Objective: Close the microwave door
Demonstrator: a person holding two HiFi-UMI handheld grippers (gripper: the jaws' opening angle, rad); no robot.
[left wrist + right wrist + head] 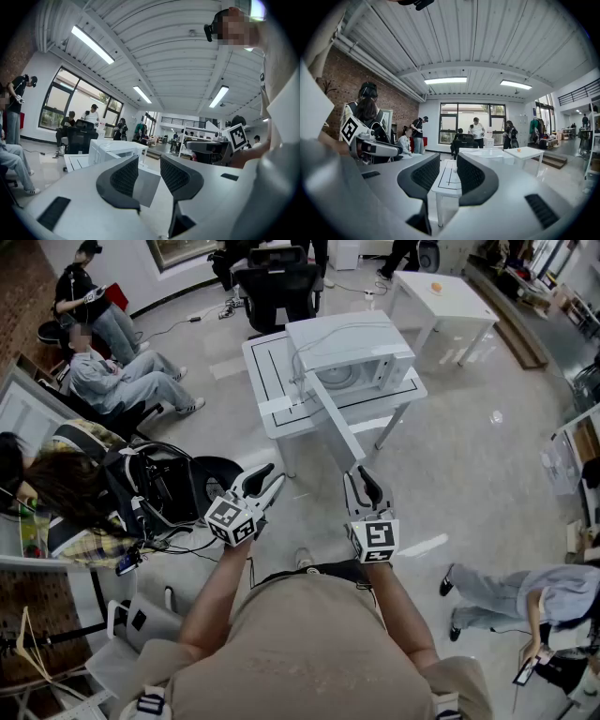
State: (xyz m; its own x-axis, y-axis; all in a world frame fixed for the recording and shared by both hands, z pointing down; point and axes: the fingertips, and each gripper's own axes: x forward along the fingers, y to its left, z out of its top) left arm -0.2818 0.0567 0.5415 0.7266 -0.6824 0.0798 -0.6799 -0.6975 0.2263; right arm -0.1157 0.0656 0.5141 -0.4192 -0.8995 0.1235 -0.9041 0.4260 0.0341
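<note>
The microwave door [336,426] stands open, nothing done yet; your left gripper [270,476], jaws parted, and right gripper [364,474], jaws together, are both empty

The microwave [354,354] stands on the right half of the worktop [267,367], its open door [330,418] reaching out past the near edge. Before that edge, above the floor, the left tool [270,479] and right tool [361,479] are side by side, the door's end near the right one. A chair [277,287] stands behind the worktop. Far right stands a smaller worktop [459,310], with a ball [435,287] on it.
</note>
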